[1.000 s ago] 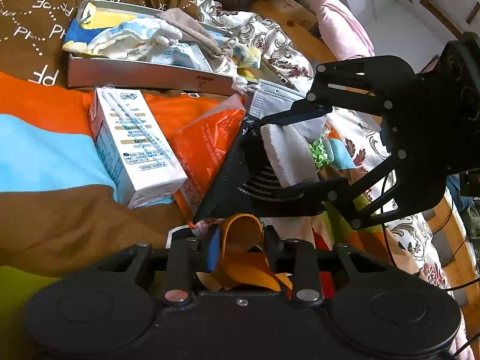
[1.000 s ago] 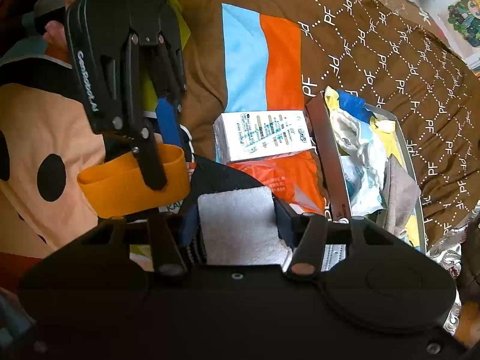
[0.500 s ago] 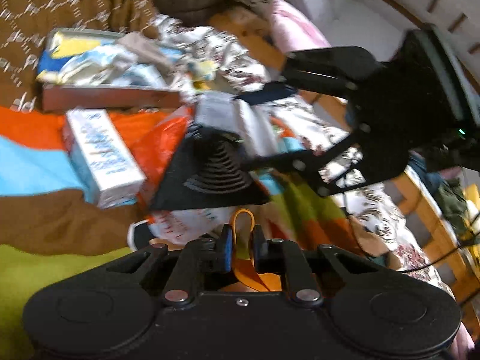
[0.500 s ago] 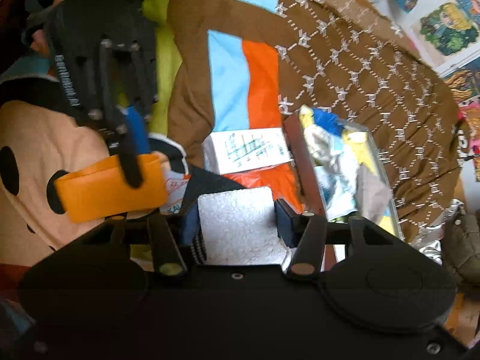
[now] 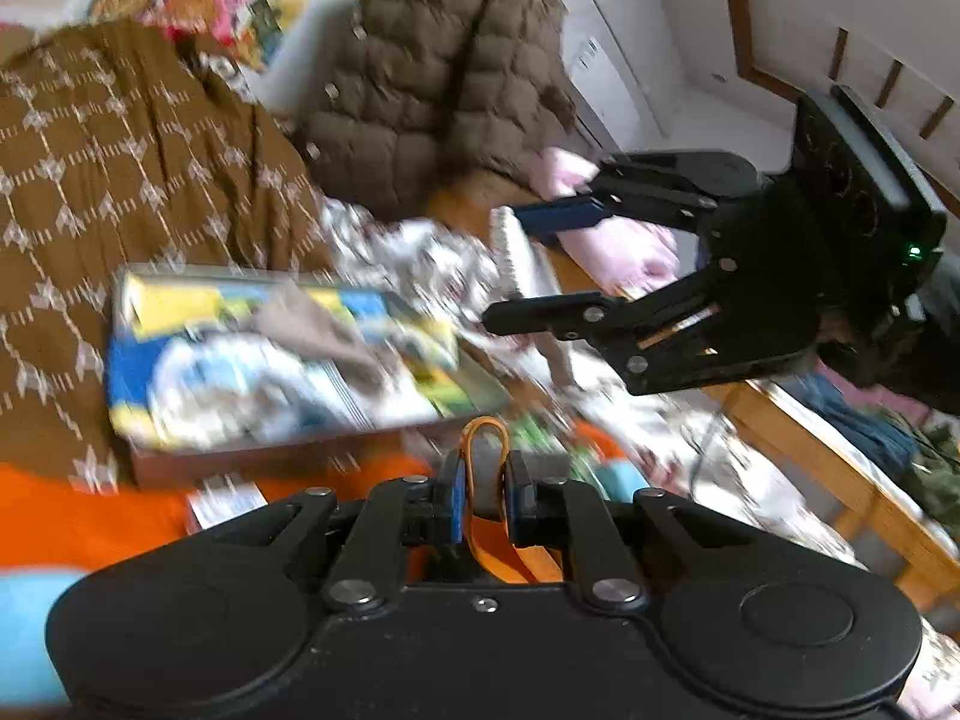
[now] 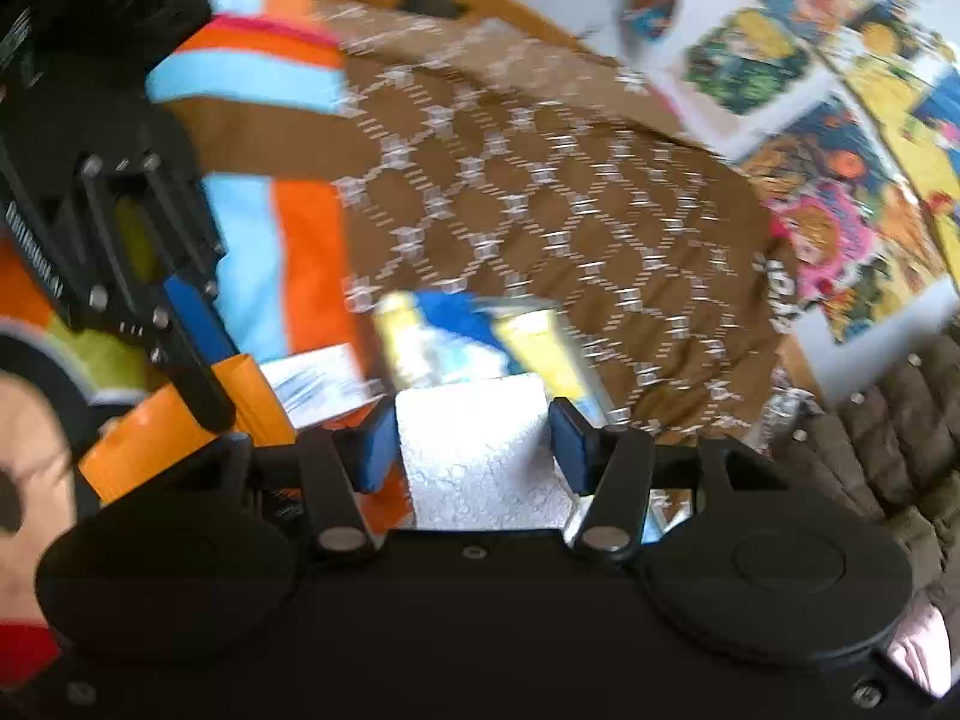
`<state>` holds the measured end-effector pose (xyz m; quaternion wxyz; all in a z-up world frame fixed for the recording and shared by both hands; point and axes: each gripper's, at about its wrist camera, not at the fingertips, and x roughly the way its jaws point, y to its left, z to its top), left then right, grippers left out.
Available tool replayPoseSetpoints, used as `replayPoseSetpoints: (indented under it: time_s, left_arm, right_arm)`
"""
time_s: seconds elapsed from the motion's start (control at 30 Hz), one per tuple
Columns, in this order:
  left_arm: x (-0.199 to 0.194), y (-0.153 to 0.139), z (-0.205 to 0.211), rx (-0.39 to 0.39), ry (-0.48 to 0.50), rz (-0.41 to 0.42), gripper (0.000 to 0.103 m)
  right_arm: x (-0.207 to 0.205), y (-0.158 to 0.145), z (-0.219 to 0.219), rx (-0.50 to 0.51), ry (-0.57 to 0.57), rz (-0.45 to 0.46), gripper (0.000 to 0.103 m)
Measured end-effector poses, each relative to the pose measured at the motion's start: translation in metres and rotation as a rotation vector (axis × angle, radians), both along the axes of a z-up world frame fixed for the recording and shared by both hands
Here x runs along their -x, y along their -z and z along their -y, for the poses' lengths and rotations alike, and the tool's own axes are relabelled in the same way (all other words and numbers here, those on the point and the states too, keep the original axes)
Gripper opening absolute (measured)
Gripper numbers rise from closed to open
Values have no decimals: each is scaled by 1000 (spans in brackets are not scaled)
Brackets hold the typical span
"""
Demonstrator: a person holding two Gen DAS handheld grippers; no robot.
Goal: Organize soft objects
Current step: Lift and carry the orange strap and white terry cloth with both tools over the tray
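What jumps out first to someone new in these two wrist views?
Both grippers are loaded: the left gripper is shut on an orange band at the bottom centre of its view, and the right gripper pinches a white fuzzy cloth. Beyond them, blurred by motion, a tray heaped with blue, yellow and white soft items sits on the brown patterned quilt, with a brown puffer jacket behind.
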<state>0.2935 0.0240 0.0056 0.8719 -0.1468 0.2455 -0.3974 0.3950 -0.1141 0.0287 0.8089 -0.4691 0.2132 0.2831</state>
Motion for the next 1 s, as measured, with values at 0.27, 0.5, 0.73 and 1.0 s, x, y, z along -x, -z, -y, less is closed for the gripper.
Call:
replayPoseSetpoints:
  time_s: [0.27, 0.5, 0.73, 1.0]
  left_arm:
    - [-79, -19, 18, -27, -124, 65, 13]
    - [-134, -18, 48, -34, -222, 78, 13]
    - [-167, -4, 88, -118, -247, 68, 13]
    - [-174, 11, 119, -261, -226, 97, 13]
  right_arm:
    - [-67, -7, 28, -220, 204, 17, 45]
    - [-127, -4, 75, -416, 443, -16, 45]
    - [-167, 17, 139, -574, 695, -84, 45]
    - [-151, 58, 187, -648, 788, -130, 44]
